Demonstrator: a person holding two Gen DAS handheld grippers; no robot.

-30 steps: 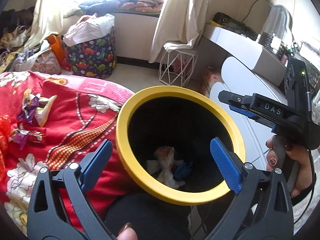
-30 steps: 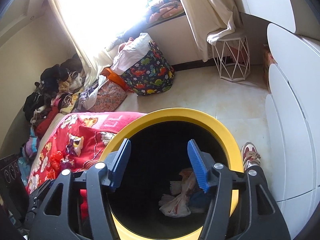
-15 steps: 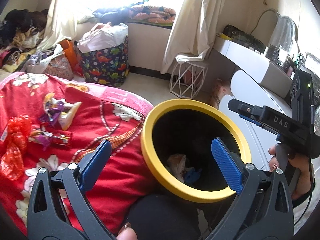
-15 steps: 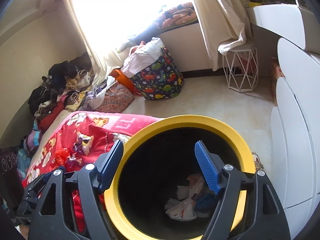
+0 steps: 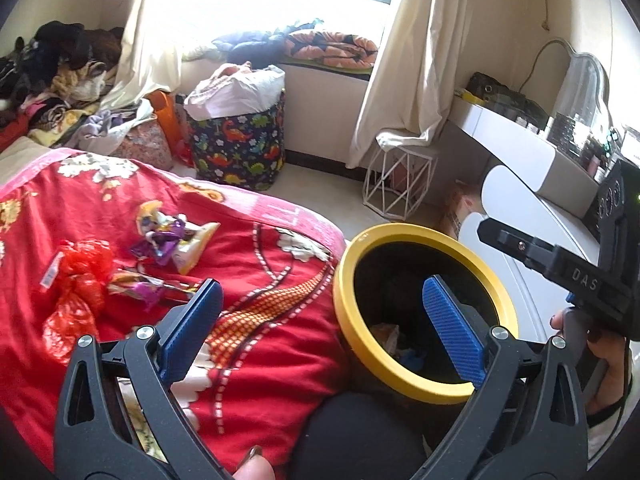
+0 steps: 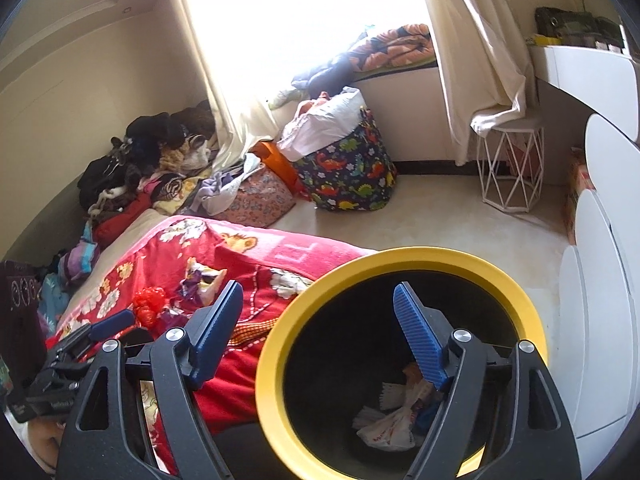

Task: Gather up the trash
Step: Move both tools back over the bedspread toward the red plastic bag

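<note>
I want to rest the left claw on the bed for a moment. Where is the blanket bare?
The red blanket is bare between the wrappers and the yellow-rimmed bin. It is crowded further left, with the red plastic bag and purple wrappers.

Matt yellow plastic bin rim (image 6: 400, 258), crinkly glossy red wrapper (image 5: 78, 276), soft patterned cloth blanket (image 5: 276, 320).

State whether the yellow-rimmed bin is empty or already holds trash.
Not empty. The yellow-rimmed bin holds crumpled wrappers at its dark bottom, well below the rim; most of its depth is unfilled.
</note>
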